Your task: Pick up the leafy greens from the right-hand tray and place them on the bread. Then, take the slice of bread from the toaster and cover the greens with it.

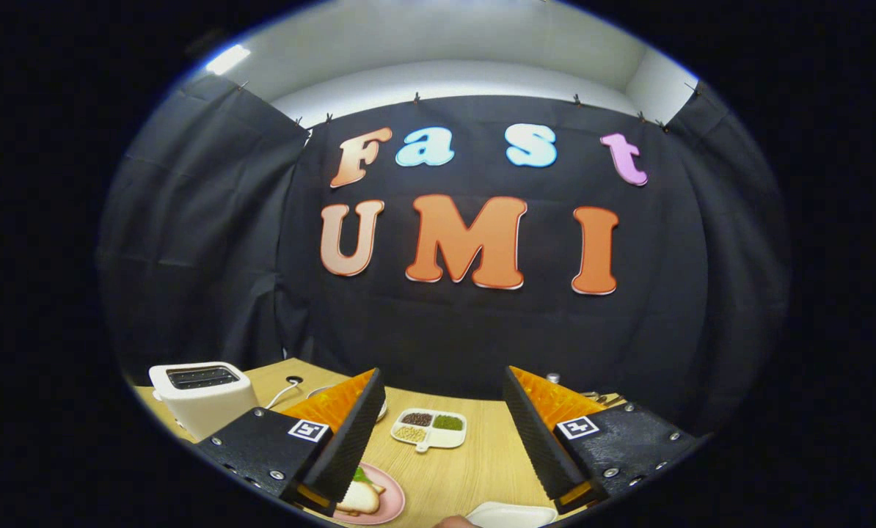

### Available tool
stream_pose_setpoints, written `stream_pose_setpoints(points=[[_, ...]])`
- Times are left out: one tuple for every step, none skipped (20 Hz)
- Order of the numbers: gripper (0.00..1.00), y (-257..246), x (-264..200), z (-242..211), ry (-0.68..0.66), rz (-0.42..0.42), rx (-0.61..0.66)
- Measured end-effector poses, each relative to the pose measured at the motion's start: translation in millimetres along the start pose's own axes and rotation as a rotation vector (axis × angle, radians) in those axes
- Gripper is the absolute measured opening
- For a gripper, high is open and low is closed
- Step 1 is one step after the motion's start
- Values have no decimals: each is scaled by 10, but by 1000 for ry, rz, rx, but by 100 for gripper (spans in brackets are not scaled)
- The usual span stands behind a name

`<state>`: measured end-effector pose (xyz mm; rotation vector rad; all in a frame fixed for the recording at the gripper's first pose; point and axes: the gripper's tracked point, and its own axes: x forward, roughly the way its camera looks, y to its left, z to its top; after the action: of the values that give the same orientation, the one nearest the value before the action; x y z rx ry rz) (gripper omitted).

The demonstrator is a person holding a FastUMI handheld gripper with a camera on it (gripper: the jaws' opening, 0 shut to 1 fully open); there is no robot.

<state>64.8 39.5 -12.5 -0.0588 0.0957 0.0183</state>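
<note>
Both fingers of the gripper (442,440) stand wide apart and hold nothing. Under the left finger the pink plate (387,506) carries bread (359,500) with a bit of green leaf (360,475) on it. Further left stands the white toaster (202,397); whether a slice sits inside, I cannot tell. Risk: a hasty lift could tip the toaster or tear the slice.

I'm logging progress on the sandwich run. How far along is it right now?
Greens already sit on the bread on the pink plate. The gripper is open and empty, above the table. Left: pulling the slice from the toaster and covering the greens.
</note>
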Motion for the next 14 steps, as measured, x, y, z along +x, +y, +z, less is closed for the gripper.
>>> stream_pose_setpoints(points=[[97, -53, -24, 74, -23, -16, -5], [97, -78, -60, 143, -45, -26, -10], [97, -82, -91, 201, -64, -30, -12], [97, -93, -114, 261, -82, -35, -16], [97, -121, -138, 309, -98, -43, -18], [97, -151, -163, 346, -110, -55, -18], [97, -177, -187, 383, -118, -65, -15], [97, -204, -205, 404, -124, -74, -13], [97, -242, -222, 408, -125, -83, -12], [97, -273, -233, 414, -128, -92, -14], [97, -305, -221, 403, -129, -101, -17], [97, -328, -221, 384, -123, -110, -18], [97, -346, -223, 356, -115, -115, -17], [97, -362, -223, 324, -108, -119, -13]])
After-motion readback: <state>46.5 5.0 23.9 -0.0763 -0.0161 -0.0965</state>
